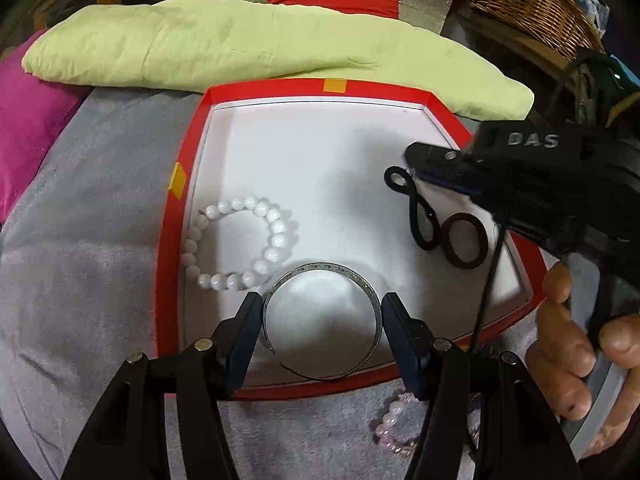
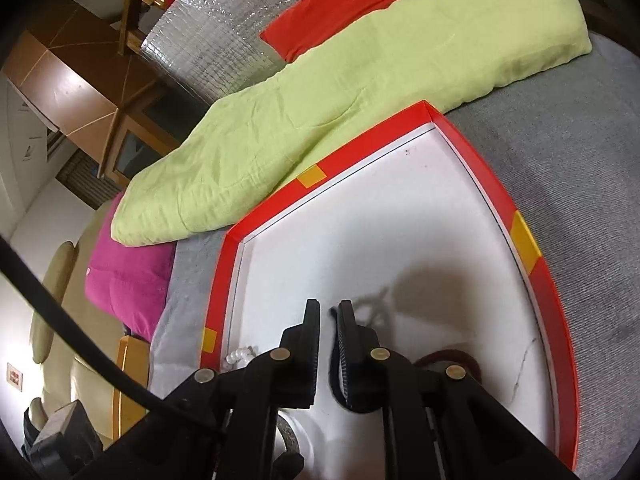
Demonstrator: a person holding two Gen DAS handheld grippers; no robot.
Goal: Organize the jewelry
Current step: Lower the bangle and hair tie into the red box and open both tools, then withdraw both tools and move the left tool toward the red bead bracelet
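A red-rimmed tray (image 1: 172,240) with a white floor lies on a grey cloth. In it lie a white bead bracelet (image 1: 240,240), a silver bangle (image 1: 324,320), a dark red hair tie (image 1: 466,242) and a black hair tie (image 1: 416,216). My left gripper (image 1: 322,320) has its pads on either side of the bangle, touching its outer rim. My right gripper (image 1: 416,162) hovers over the tray's right side, with the black hair tie hanging from its tip. In the right wrist view its fingers (image 2: 329,320) are nearly closed with the black band (image 2: 334,376) between them.
A pink bead bracelet (image 1: 390,428) lies on the grey cloth (image 1: 88,280) in front of the tray. A folded green cloth (image 1: 240,48) lies behind the tray, with a magenta cushion (image 1: 24,120) at left and a wicker basket (image 1: 536,4) at back right.
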